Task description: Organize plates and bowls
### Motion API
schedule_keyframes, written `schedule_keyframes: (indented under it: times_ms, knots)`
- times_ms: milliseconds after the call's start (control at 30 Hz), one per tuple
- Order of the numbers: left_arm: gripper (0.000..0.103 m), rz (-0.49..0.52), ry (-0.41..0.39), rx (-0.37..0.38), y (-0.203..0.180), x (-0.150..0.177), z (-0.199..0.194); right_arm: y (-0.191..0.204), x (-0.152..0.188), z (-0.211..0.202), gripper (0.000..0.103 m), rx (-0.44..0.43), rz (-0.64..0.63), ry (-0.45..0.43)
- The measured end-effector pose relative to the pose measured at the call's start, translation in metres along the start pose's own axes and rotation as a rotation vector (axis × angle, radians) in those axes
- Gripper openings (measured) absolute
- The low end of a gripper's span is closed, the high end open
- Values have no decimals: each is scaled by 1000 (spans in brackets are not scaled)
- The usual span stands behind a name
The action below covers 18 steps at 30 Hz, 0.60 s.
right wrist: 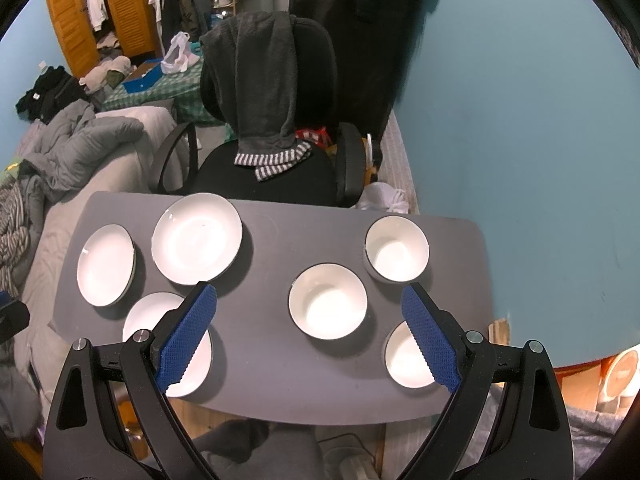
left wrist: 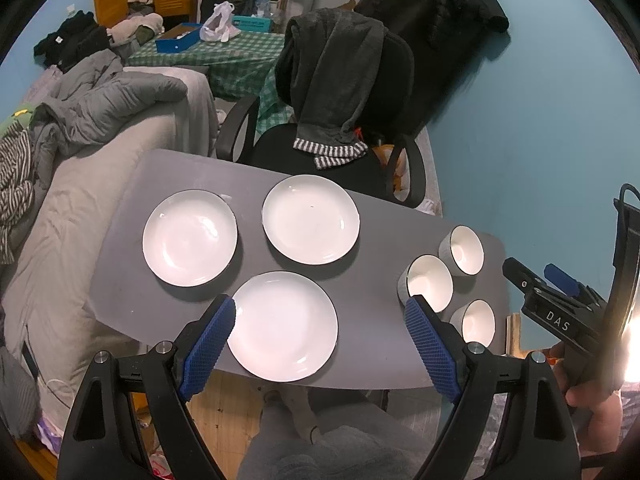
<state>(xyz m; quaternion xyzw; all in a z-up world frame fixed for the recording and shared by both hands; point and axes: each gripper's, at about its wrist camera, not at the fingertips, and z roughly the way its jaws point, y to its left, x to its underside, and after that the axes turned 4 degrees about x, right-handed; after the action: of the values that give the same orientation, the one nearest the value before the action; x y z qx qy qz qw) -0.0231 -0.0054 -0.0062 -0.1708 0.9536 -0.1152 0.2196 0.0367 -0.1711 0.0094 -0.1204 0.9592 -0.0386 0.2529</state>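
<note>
Your left gripper [left wrist: 318, 322] hangs with jaws spread wide and empty, and the near plate [left wrist: 284, 326] lies straight ahead at twelve o'clock, its left rim just under the left blue pad. Two more plates sit beyond it at eleven [left wrist: 190, 238] and twelve [left wrist: 311, 219]. Your right gripper [right wrist: 308, 320], also spread and empty, frames the middle bowl [right wrist: 328, 306]; the other bowls sit at one [right wrist: 397, 249] and four [right wrist: 408, 360]. The near plate overhangs the grey table [right wrist: 280, 380] edge, so grip its rim there; bare tabletop lies between the groups.

blue walls [right wrist: 520, 120], black office chair [right wrist: 280, 168], orange wardrobe [right wrist: 80, 20], wooden floor
</note>
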Motion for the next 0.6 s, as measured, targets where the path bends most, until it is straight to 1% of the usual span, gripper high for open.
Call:
schedule_keyframes:
  times_ms: [267, 600]
  knots:
    - [88, -53, 17, -12, 13, 4, 4, 6, -1, 6, 92, -18, -22, 4]
    - [88, -107, -12, -72, 44, 4, 2, 25, -1, 14, 92, -73, -71, 12]
